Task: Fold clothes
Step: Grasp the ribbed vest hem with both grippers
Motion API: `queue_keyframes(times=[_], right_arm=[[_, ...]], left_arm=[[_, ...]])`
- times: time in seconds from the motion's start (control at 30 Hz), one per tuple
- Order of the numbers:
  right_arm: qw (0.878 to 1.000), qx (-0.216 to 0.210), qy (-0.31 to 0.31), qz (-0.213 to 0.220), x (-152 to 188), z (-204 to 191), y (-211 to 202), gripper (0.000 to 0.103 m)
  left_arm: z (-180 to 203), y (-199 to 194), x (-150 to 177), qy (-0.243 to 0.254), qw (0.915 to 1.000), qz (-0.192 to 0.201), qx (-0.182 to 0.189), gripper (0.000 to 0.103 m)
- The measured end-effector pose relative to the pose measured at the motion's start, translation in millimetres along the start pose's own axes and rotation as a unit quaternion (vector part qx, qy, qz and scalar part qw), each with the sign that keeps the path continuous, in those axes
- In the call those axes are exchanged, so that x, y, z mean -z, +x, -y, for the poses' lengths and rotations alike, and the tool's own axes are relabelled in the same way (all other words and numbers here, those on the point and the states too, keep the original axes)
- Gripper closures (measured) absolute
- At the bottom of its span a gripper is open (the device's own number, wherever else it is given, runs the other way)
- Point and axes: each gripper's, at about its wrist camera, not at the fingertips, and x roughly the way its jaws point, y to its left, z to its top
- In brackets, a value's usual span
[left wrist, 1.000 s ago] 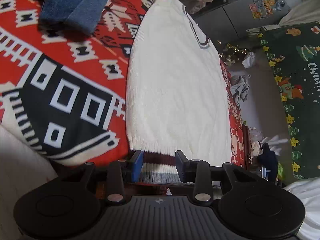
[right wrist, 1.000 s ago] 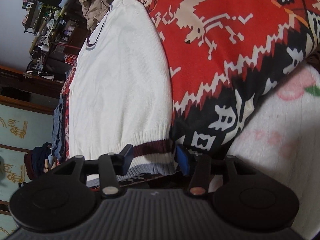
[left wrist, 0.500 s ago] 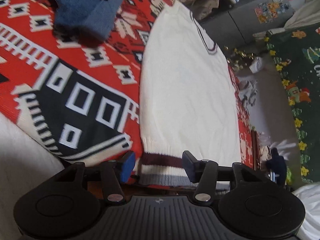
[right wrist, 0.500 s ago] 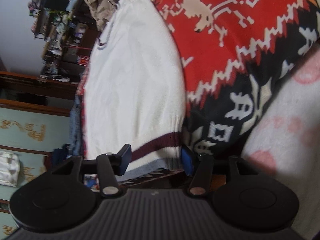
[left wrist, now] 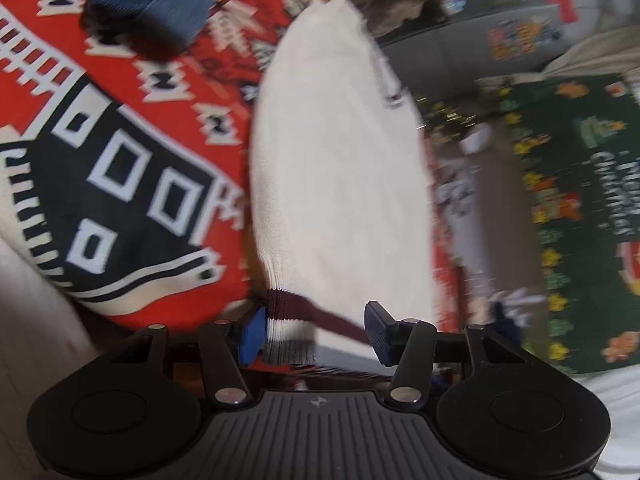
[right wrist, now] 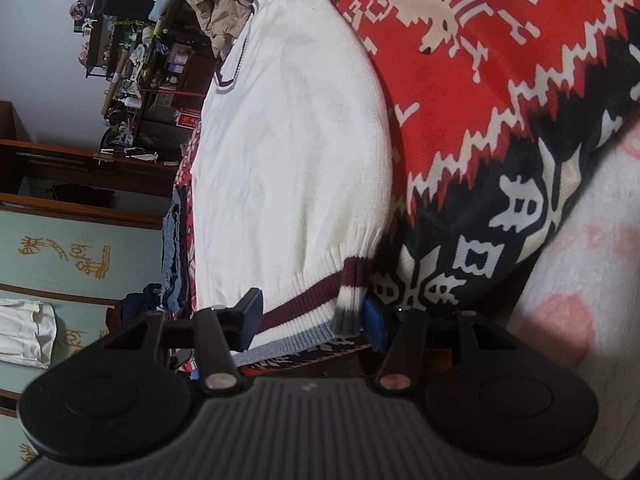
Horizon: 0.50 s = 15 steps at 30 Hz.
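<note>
The white sweater [left wrist: 340, 184] lies flat and lengthwise on the red patterned blanket [left wrist: 132, 168] covering the bed, its striped hem nearest both cameras and its collar at the far end. The left gripper [left wrist: 316, 334] stands at the hem's left corner; its jaws have just been opening and now sit apart, the ribbed hem between them, with one blue pad close against the fabric edge and the other clear of it. The right gripper [right wrist: 314, 316] is at the opposite hem corner, jaws likewise apart around the maroon-and-grey band, not clamped. The left view is blurred, so contact there cannot be confirmed. Judged risk: if either gripper closes on a single layer, or catches the blanket beneath, the fold would drag bedding or separate front from back. An uneven lift between the two corners would skew the hem and leave a crooked fold. A stack of blue denim [left wrist: 160, 4] lies well apart at the far left.
</note>
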Motion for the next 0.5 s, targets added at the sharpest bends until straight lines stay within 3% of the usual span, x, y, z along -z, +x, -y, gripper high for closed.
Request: queue_keyframes(times=[0.13, 0.2, 0.33, 0.5], right_arm=[[1.000, -0.021, 0.004, 0.006, -1.1, 2.0, -9.5, 0.046], [1.000, -0.022, 0.012, 0.009, -2.7, 4.9, -11.9, 0.046], [1.000, -0.016, 0.014, 0.016, -2.0, 4.1, -8.0, 0.052], [1.000, 0.011, 0.008, 0.019, -1.0, 2.1, -0.5, 0.066]], left_arm=[[-3.4, 2.2, -1.0, -0.009, 1.0000, 0.003, 0.003, 0.055], [-3.6, 3.2, -0.3, -0.009, 0.9999, 0.012, -0.001, 0.071], [1.8, 4.9, -0.5, 0.001, 0.9998, 0.021, 0.007, 0.073], [3.0, 20.7, 0.2, 0.008, 0.9993, -0.010, -0.034, 0.073]])
